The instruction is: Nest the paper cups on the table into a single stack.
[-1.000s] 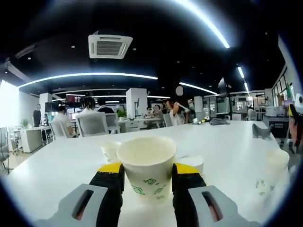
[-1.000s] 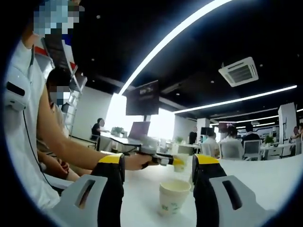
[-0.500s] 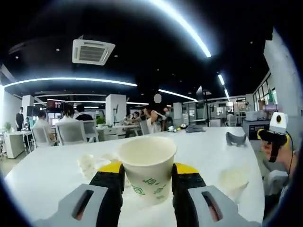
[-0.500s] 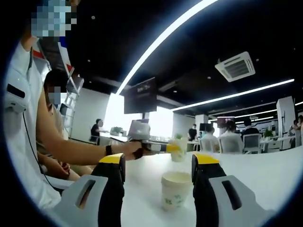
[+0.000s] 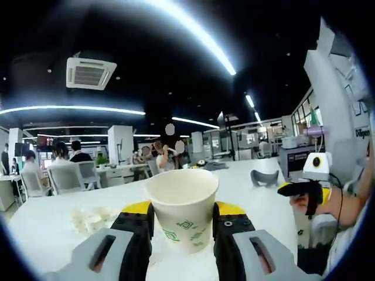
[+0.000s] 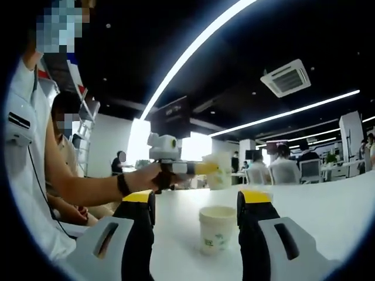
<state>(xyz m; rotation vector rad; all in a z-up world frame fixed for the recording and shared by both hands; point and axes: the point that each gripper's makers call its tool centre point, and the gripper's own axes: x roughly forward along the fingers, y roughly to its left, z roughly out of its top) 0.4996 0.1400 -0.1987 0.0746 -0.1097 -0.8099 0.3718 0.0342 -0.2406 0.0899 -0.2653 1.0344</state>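
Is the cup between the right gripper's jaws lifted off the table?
No, the paper cup stands upright on the white table, with the right gripper jaws open either side.

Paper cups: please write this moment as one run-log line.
left gripper: shut on paper cup, lifted | right gripper: open around second cup standing on table | stack: not yet made

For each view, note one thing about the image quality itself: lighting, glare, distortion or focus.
Left gripper view: the fisheye bends the ceiling light strips into arcs; the held paper cup is sharp, the crumpled cups further back are soft. Right gripper view: the bright window behind the left gripper is blown out, and the standing cup on the white table looks hazy.
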